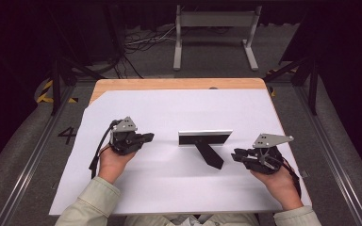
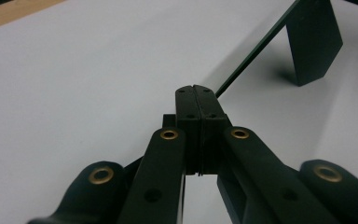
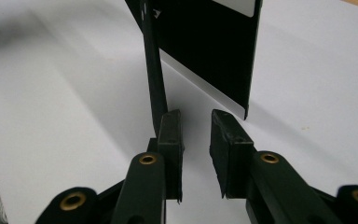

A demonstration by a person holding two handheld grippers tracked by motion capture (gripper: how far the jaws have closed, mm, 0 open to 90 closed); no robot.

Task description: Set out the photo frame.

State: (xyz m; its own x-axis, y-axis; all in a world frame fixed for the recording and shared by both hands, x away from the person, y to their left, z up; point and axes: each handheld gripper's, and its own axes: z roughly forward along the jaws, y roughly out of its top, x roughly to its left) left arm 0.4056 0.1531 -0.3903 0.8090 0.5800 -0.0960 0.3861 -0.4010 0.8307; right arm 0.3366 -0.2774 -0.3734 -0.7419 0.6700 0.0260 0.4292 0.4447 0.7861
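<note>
White sheeting covers the table (image 1: 122, 197), left hand-held gripper (image 1: 147, 137) pressed together empty, right hand-held gripper (image 1: 235, 154) spread; approach the black stand (image 1: 205, 139) squarely.

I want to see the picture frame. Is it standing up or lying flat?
Standing up. The frame rests on its bottom edge, propped by its black back leg.

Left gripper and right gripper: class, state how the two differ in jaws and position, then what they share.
The left gripper has its jaws pressed together with nothing between them; the right gripper shows a gap between its jaws. The left gripper sits left of the black frame, the right gripper right of it. Both are hand-held over the white sheet, point toward the frame, and hold nothing.
</note>
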